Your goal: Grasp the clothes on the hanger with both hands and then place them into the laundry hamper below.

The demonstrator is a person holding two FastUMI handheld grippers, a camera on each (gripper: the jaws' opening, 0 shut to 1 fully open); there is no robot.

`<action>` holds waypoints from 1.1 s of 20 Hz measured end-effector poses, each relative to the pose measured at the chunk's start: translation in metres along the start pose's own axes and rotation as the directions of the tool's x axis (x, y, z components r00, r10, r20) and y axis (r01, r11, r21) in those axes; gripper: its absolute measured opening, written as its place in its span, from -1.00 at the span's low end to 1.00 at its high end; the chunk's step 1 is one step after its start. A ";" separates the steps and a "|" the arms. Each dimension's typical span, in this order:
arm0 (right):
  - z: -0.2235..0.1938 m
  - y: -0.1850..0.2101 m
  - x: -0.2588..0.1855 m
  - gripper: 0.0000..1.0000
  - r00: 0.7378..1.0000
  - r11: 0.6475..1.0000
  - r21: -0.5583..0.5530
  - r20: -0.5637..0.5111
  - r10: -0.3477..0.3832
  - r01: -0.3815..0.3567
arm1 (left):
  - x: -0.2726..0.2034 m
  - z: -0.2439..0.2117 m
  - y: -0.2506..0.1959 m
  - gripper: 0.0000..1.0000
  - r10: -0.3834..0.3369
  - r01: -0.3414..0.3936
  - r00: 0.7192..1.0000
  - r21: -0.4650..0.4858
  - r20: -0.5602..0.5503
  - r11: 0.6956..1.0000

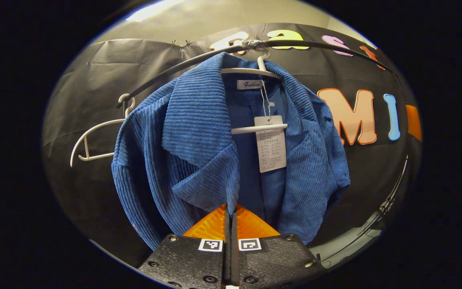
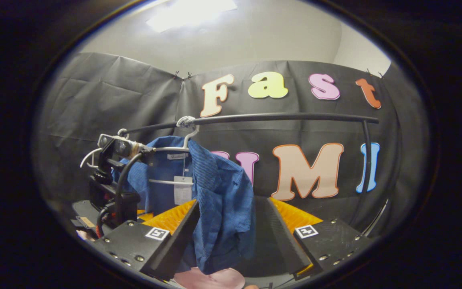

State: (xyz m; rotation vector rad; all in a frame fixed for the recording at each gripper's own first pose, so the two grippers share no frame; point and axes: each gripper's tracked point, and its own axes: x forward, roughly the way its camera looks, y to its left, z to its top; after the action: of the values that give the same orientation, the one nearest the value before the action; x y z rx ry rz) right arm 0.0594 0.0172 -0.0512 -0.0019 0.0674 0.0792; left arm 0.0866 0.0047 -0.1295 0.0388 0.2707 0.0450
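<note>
Left gripper view: blue corduroy jacket (image 1: 199, 152) at frame centre, hung on white hanger (image 1: 255, 71) from black rail (image 1: 199, 58); paper tag (image 1: 270, 144) centre-right. Left gripper (image 1: 231, 212) at bottom centre, fingers pressed together w/ jacket's front edge just at the tips; whether cloth is pinched can't be told. Spare hanger (image 1: 94, 140) at left. Right gripper view: right gripper (image 2: 231, 224) spread wide, jacket's side hanging btwn its fingers, not clamped.

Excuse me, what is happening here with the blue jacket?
A person works with two handheld grippers at a blue ribbed corduroy jacket that hangs on a white plastic hanger from a black clothes rail. The left gripper has its fingers together at the jacket's front edge; whether cloth is pinched between them is unclear. The right gripper is open, with the jacket's side hanging between its fingers. The jacket is still on the hanger.
</note>
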 end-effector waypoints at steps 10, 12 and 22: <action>-0.043 0.037 0.044 0.93 0.993 0.996 0.034 -0.079 0.082 -0.080 | -0.034 0.021 0.025 -0.99 -0.030 0.029 0.999 0.020 0.043 0.999; -0.053 0.046 0.054 0.93 0.991 0.995 0.052 -0.096 0.095 -0.090 | -0.041 0.030 0.037 -1.00 -0.010 0.009 0.998 0.029 0.063 1.000; -0.090 0.069 0.105 0.96 0.984 0.992 0.109 -0.155 0.085 -0.068 | -0.065 0.061 0.085 -0.99 0.093 -0.096 0.988 0.019 0.120 0.995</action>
State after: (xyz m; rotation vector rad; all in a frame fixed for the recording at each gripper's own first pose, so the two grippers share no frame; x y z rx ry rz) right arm 0.1524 0.0935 -0.1482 0.0982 0.2314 0.1524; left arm 0.0369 0.0841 -0.0492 0.0782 0.1504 0.1335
